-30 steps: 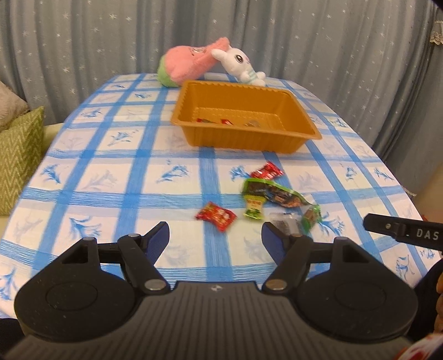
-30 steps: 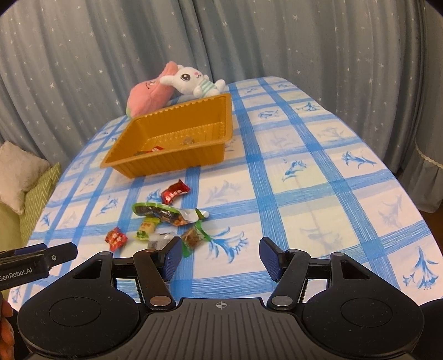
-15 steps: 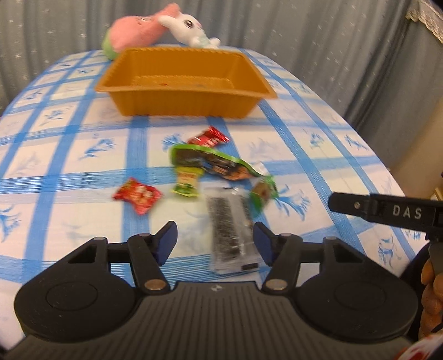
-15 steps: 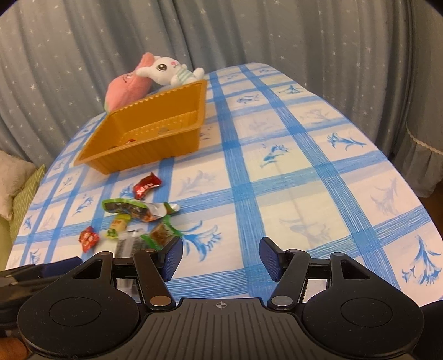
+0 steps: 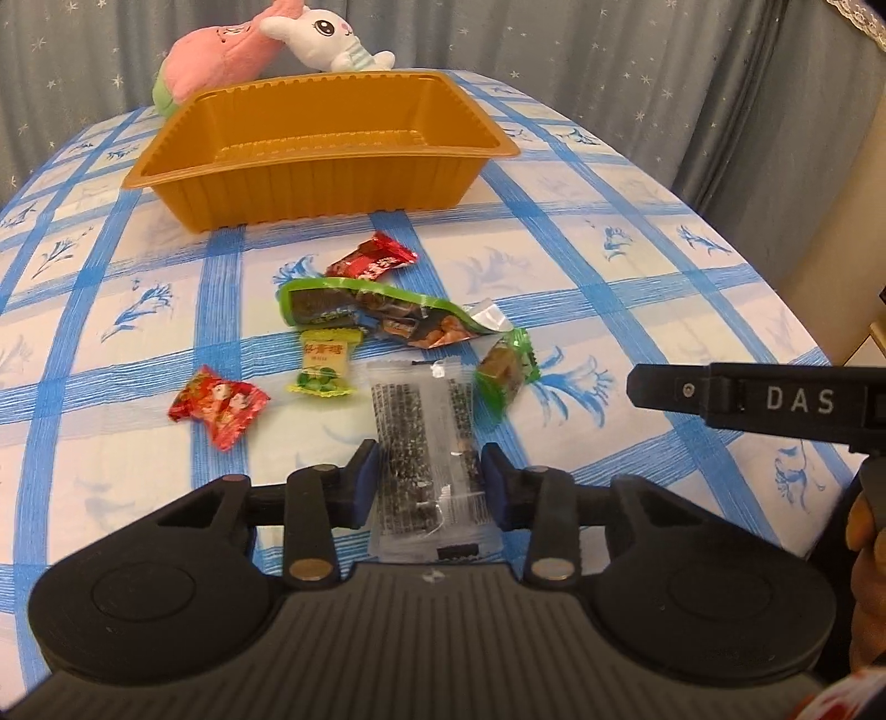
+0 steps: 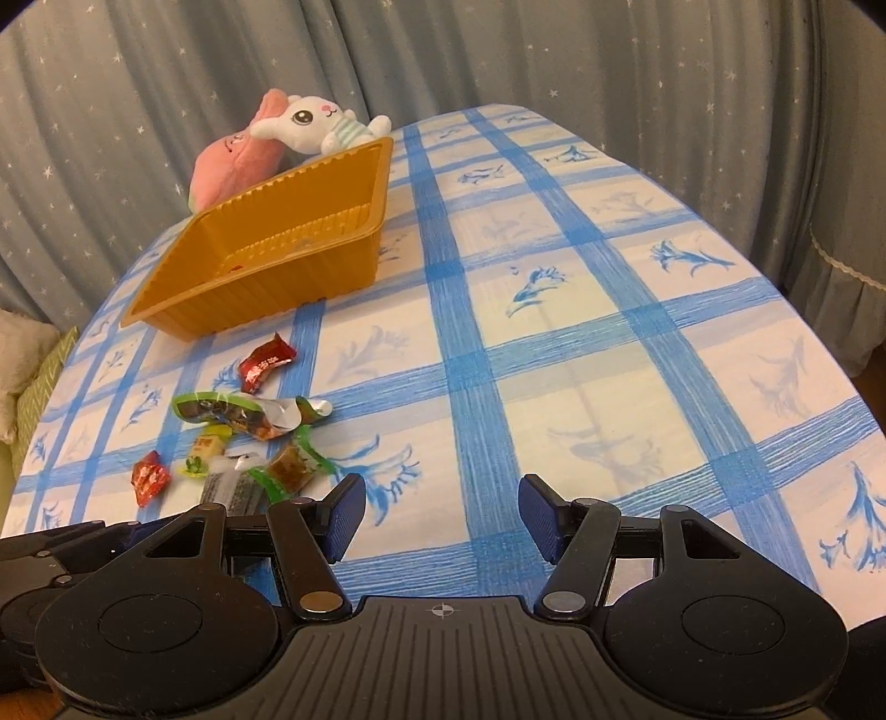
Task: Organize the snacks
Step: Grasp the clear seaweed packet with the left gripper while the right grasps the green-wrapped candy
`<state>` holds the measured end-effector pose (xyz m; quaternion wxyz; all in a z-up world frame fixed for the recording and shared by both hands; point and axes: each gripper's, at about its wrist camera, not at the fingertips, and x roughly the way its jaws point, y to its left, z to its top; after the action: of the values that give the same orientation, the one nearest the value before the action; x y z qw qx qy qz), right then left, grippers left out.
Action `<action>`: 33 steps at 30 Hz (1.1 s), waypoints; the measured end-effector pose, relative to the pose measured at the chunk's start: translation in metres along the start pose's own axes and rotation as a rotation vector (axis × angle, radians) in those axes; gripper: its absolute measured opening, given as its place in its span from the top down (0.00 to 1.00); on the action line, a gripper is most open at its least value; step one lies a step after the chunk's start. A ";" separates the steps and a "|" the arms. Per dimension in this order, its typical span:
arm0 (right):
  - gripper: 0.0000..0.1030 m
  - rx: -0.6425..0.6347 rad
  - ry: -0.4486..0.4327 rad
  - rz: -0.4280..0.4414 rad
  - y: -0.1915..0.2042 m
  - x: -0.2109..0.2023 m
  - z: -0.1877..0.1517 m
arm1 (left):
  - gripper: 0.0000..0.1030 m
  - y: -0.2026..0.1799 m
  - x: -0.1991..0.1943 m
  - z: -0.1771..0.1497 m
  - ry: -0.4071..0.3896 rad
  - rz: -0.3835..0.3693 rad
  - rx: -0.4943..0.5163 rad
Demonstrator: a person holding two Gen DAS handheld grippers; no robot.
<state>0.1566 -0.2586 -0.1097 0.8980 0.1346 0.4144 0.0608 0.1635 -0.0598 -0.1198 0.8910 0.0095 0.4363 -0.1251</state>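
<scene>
Loose snacks lie on the blue-checked tablecloth in front of an orange tray (image 5: 332, 183). My left gripper (image 5: 429, 482) is low over the table, its jaws closing on a clear packet of dark bars (image 5: 421, 426); both pads touch the wrapper's side edges. Around the packet lie a red candy (image 5: 219, 407), a yellow-green candy (image 5: 324, 365), a long green bag (image 5: 382, 313), a red wrapper (image 5: 371, 260) and a small green-wrapped piece (image 5: 504, 371). My right gripper (image 6: 442, 518) stands open over bare cloth, right of the snack pile (image 6: 249, 421), with nothing between its fingers.
A pink plush and a white rabbit plush (image 5: 266, 39) lie behind the tray at the table's far edge. Grey star-patterned curtains hang around the table. A green cushion (image 6: 39, 382) sits off the left side. The tray (image 6: 266, 271) holds a few small items.
My left gripper came forward and down until the clear packet lay between its fingers, and its jaws narrowed onto it. The right gripper sank slightly; its jaws kept the same width.
</scene>
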 end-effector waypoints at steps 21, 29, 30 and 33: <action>0.41 -0.184 0.023 0.101 0.068 0.053 0.005 | 0.65 0.046 -0.015 -0.011 -0.019 0.061 -0.066; 0.47 -0.410 0.003 0.073 0.083 0.071 -0.001 | 0.64 0.048 -0.014 -0.012 -0.029 0.052 -0.073; 0.55 -0.431 -0.002 0.070 0.084 0.071 -0.002 | 0.64 0.048 -0.014 -0.012 -0.030 0.052 -0.074; 0.67 -0.464 -0.001 0.082 0.086 0.072 -0.003 | 0.64 0.047 -0.013 -0.012 -0.032 0.053 -0.072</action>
<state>0.2008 -0.1598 -0.1387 0.9020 -0.0588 0.3828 0.1908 0.1571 -0.0094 -0.1216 0.9007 -0.0128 0.4257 -0.0856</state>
